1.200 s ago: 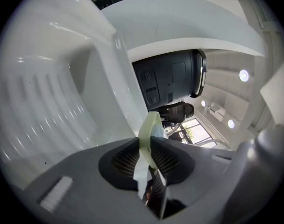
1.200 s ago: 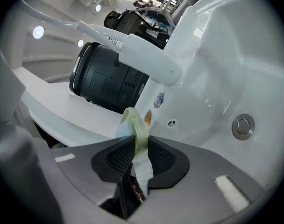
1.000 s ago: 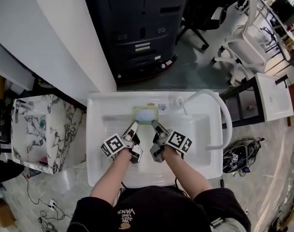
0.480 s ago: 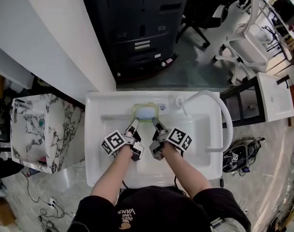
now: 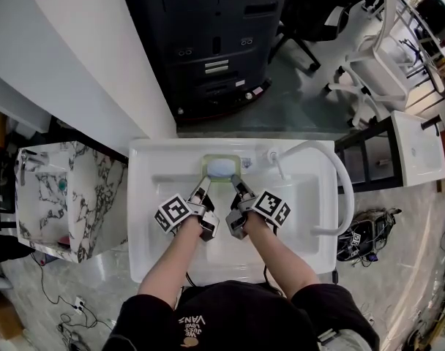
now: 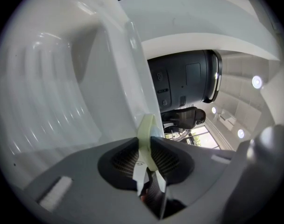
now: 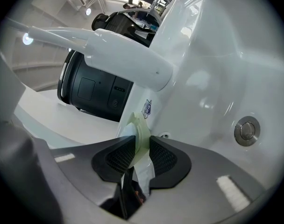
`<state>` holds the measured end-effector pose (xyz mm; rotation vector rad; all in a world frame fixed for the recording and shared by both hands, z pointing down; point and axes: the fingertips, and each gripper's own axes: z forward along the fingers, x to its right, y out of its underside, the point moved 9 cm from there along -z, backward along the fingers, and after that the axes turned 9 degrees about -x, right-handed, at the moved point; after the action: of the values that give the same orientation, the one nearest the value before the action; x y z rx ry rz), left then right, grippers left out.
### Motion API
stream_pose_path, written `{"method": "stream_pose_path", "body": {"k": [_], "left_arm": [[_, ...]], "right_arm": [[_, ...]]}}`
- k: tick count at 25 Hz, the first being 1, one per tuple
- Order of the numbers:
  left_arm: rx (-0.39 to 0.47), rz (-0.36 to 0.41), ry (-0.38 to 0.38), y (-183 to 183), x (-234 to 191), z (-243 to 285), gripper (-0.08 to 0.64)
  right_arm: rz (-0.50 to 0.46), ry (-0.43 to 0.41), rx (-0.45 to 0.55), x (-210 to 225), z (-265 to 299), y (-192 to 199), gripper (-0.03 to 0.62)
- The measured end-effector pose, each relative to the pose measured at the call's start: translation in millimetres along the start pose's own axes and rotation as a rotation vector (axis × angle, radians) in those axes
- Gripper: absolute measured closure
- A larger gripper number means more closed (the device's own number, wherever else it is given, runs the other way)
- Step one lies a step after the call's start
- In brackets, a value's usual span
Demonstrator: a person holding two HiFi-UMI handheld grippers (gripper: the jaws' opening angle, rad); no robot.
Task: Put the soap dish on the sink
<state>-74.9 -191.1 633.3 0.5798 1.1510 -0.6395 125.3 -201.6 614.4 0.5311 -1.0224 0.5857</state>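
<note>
**Operator:** Describe the surface and the room.

**Technician:** The work surface is a white sink (image 5: 146, 196) with a rectangular basin. A white faucet (image 5: 338, 172) arches along its right side. Beyond the back edge stands a large black machine (image 5: 215, 42). A second, marble-patterned sink (image 5: 80, 196) is just to the left, and white chairs (image 5: 383, 50) stand at the upper right. Cables (image 5: 58, 306) lie on the pale floor (image 5: 398, 284).

**Operator:** Where is the soap dish?

**Technician:** The soap dish (image 5: 207, 159) is pale green and holds a light blue soap (image 5: 222, 168). It sits at the sink's back ledge, left of the faucet base. The views do not show whether it rests on the ledge.

**Operator:** State the hand pose.

**Technician:** Both forearms reach forward over the basin, side by side. The left gripper (image 5: 205, 183) meets the dish's left rim and the right gripper (image 5: 237, 185) meets its right rim. Both point slightly downward and angle in toward the dish.

**Operator:** State the finger condition.

**Technician:** On each gripper, the fingers (image 6: 118, 160) are clamped on the thin dish rim. The ribbed pads (image 7: 165, 157) press it from both sides.
</note>
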Motion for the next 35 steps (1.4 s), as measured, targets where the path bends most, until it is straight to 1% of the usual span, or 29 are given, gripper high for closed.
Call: {"method": "stream_pose_path", "body": {"k": [7, 11, 15, 16, 19, 22, 26, 27, 29, 32, 35], "left_arm": [[0.012, -0.002, 0.002, -1, 1, 5, 0.440], [0.014, 0.002, 0.005, -2, 1, 7, 0.440], [0.020, -0.004, 0.018, -2, 2, 6, 0.440], [0.021, -0.005, 0.022, -2, 2, 6, 0.440], [0.025, -0.006, 0.034, -2, 3, 7, 0.440], [0.029, -0.011, 0.043, -2, 4, 7, 0.435], [0.024, -0.013, 0.062, -3, 5, 6, 0.397], [0.022, -0.008, 0.058, -3, 5, 5, 0.382], [0.013, 0.012, 0.044, -2, 6, 3, 0.381], [-0.009, 0.062, 0.024, 2, 7, -1, 0.380], [-0.033, 0.151, -0.014, 3, 9, -5, 0.380]], "right_arm": [[0.009, 0.000, 0.005, 0, 2, -5, 0.512], [-0.002, -0.004, -0.001, -1, 3, -6, 0.512], [0.000, -0.010, -0.001, -2, 3, -5, 0.510], [0.003, -0.015, 0.000, -2, 3, -5, 0.506], [0.001, -0.028, 0.003, -3, 3, -5, 0.470], [-0.004, -0.024, 0.004, -4, 1, -5, 0.447], [-0.067, 0.006, 0.007, -4, -4, -3, 0.445], [-0.089, 0.015, 0.005, -5, -6, -2, 0.445], [-0.135, 0.033, -0.003, -5, -9, 1, 0.445], [-0.209, 0.066, -0.016, -5, -15, 4, 0.445], [-0.287, 0.110, -0.033, -5, -18, 8, 0.446]]}}
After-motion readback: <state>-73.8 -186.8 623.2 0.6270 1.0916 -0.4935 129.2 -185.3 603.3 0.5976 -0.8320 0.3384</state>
